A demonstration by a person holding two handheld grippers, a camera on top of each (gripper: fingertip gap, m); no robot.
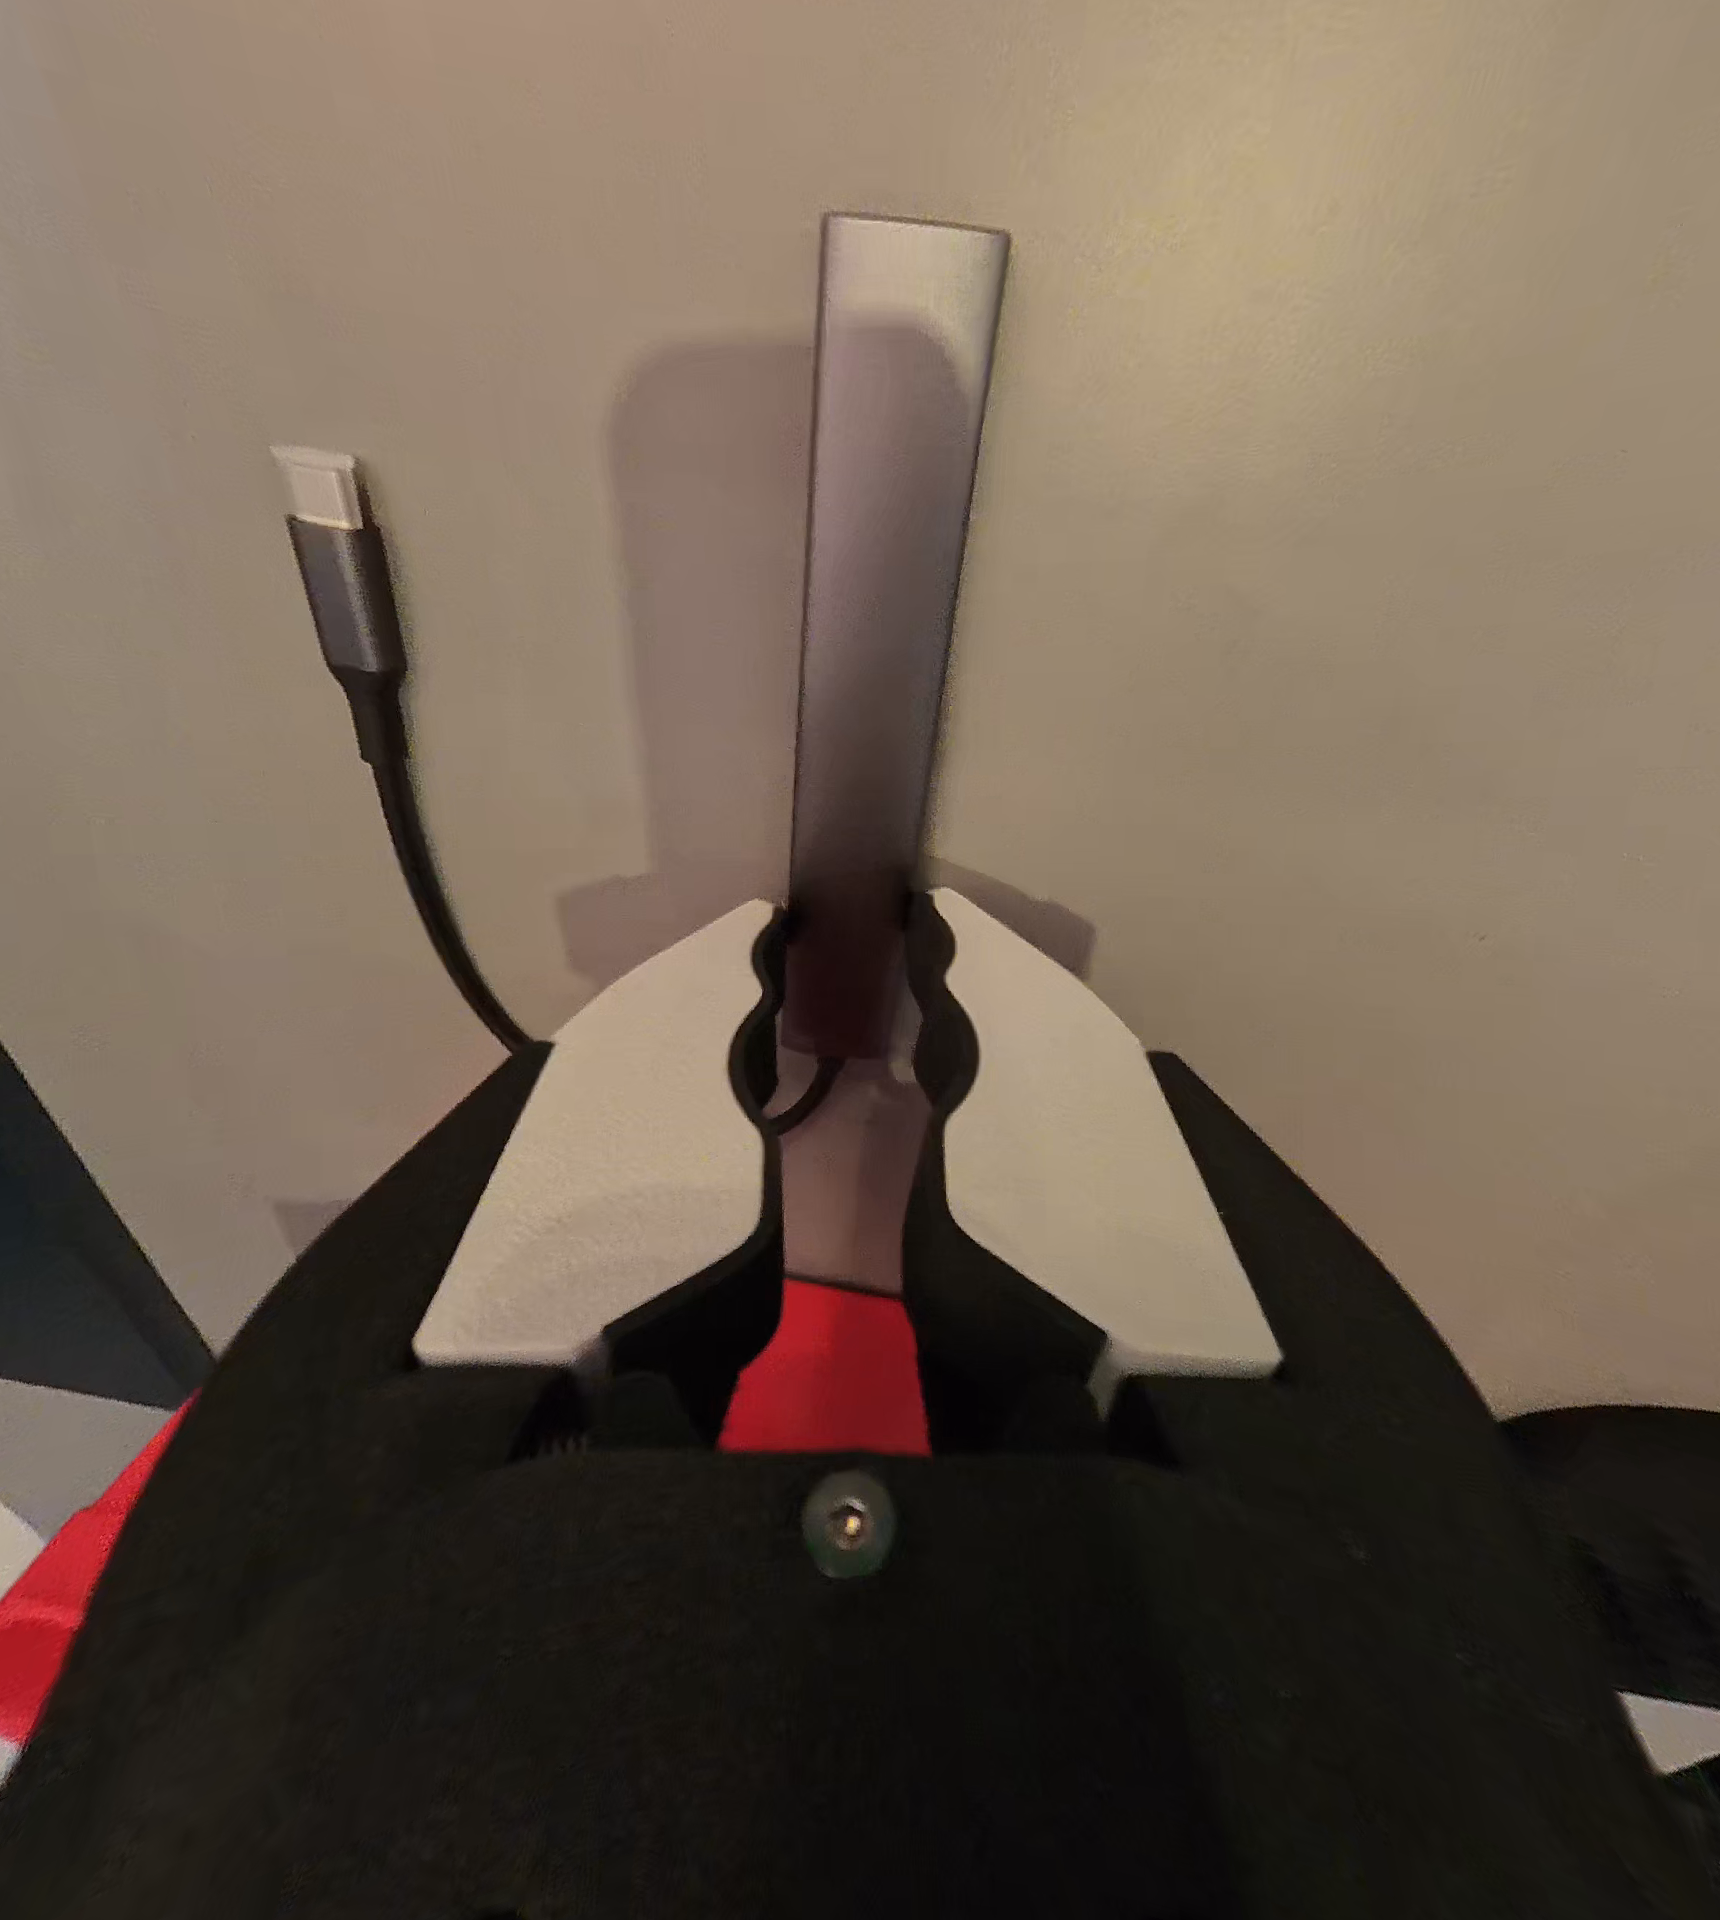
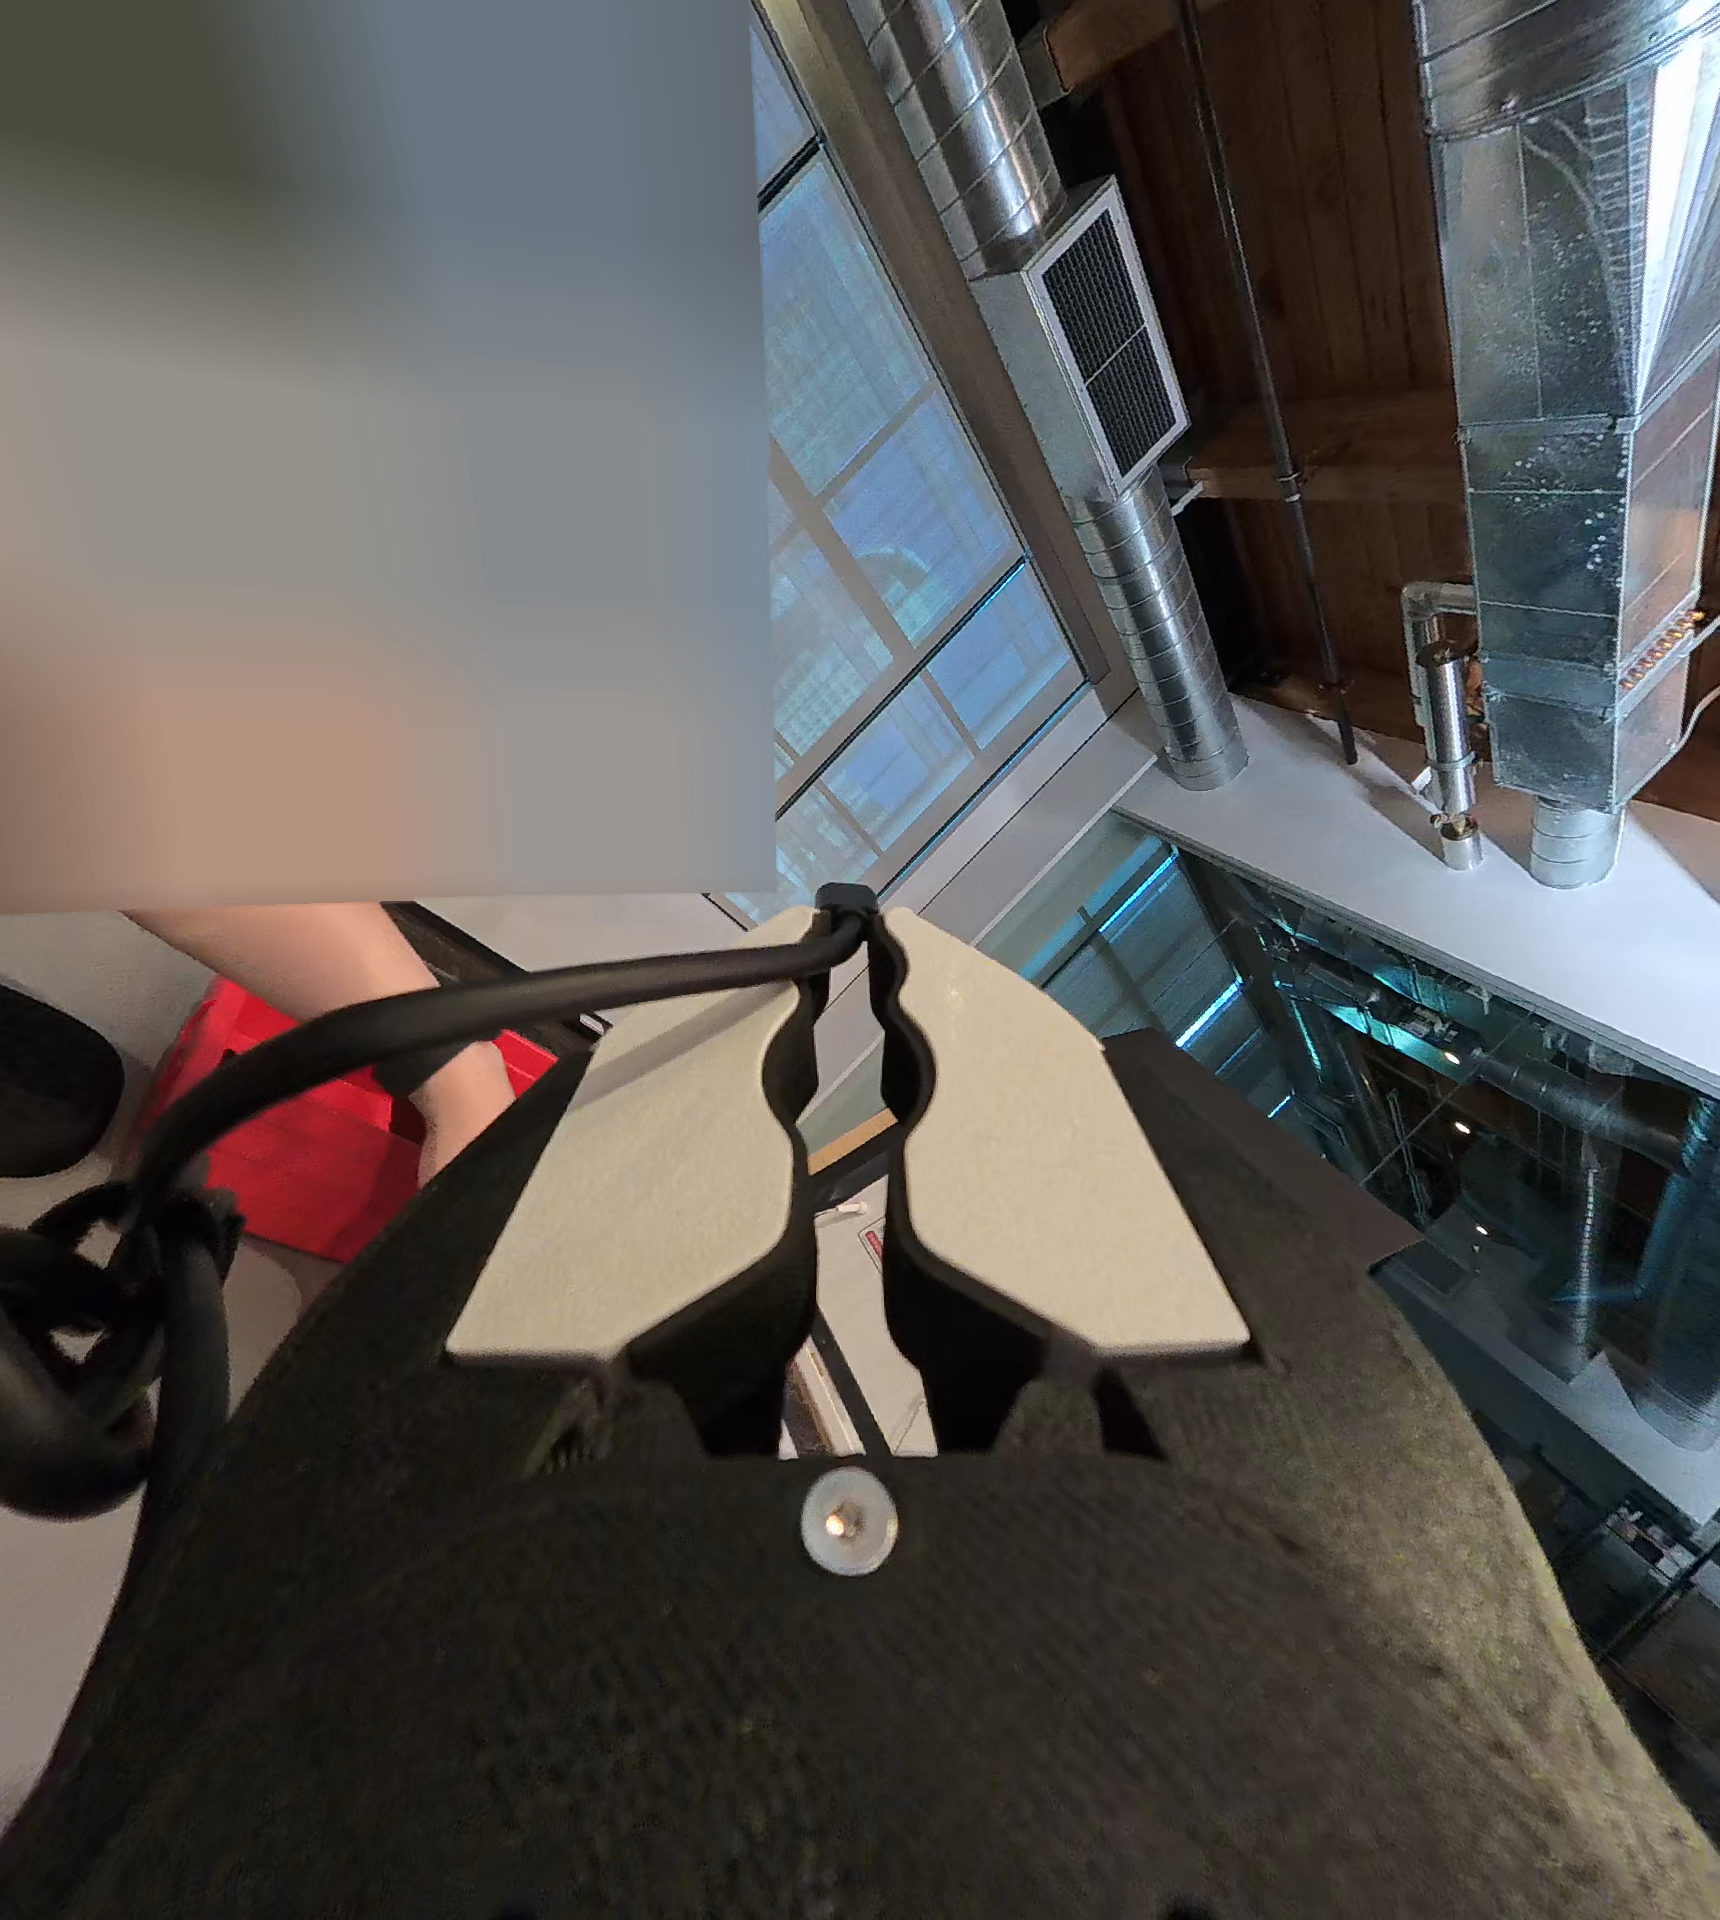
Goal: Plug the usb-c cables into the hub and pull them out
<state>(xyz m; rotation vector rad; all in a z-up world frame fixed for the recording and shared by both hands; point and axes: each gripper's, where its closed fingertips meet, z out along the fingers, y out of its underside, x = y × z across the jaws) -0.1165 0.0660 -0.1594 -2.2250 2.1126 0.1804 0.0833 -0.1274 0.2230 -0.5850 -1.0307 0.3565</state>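
Note:
In the left wrist view, a long grey hub [image 1: 892, 582] lies on the pale table, pointing away from me. My left gripper [image 1: 848, 914] is shut on the hub's near end. The hub's own braided cable with its grey plug [image 1: 342, 582] lies to the left, free on the table. In the right wrist view, my right gripper [image 2: 851, 920] is tilted up toward the ceiling and is shut on a black USB-C cable [image 2: 482, 1003] at its tips; the plug end [image 2: 843, 896] pokes just past the fingertips. The cable runs left to a bundled coil [image 2: 97, 1340].
A dark blue object [image 1: 14, 1195] stands at the table's left edge. A red box [image 2: 316, 1122] and a person's arm [image 2: 336, 966] sit left of the right gripper. Ducts and windows fill the rest of the right wrist view. Tip to tip, the grippers are about 45 cm apart.

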